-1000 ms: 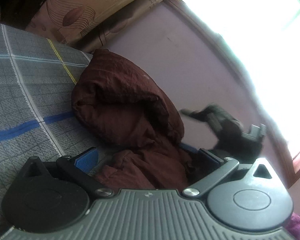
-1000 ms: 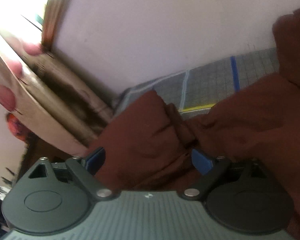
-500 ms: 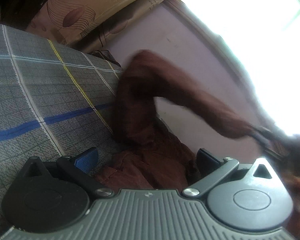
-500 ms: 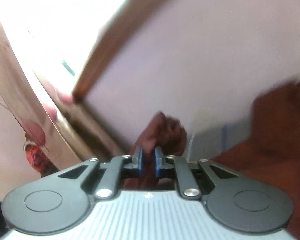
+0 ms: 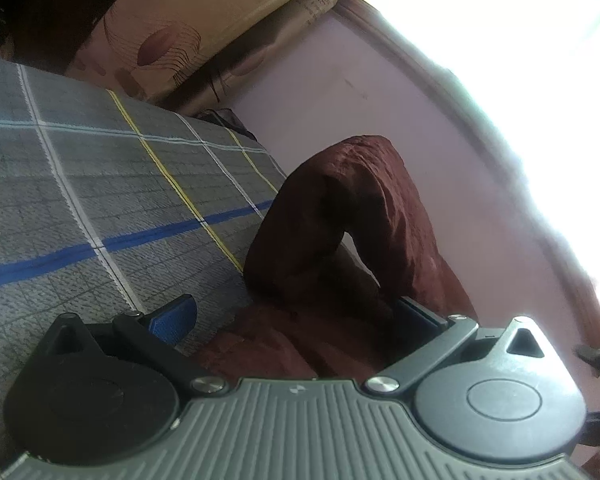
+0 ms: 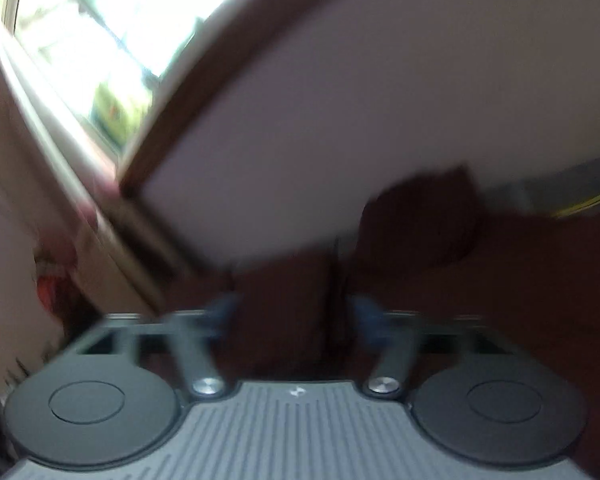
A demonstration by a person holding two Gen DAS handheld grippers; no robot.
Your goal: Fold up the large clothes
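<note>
1. The garment [image 5: 352, 216], a dark maroon thing, sits bunched at the wall-side edge of the bed [image 5: 100, 184], partly humped up and arched over itself, not flat.
2. Left gripper [image 5: 296, 314]: fingers spread wide, garment's near edge lying between them. Can't see a pad pressing on it, so I read it as not gripped.
3. Right gripper [image 6: 292, 312]: view is blurred; fingers are opening, maroon cloth between them but no pinch visible.
4. Risk: with neither side holding, the hump likely slumps back on itself and any fold line is lost.
5. Risk: garment is right at the bed edge next to the wall [image 5: 340, 92]; a loose drop could let part of it slide into that gap.
6. Risk: the left fingers closing here would probably grab several layers at once, since the cloth is heaped there.
7. The right side's blur makes a clean regrasp point hard to judge.
</note>
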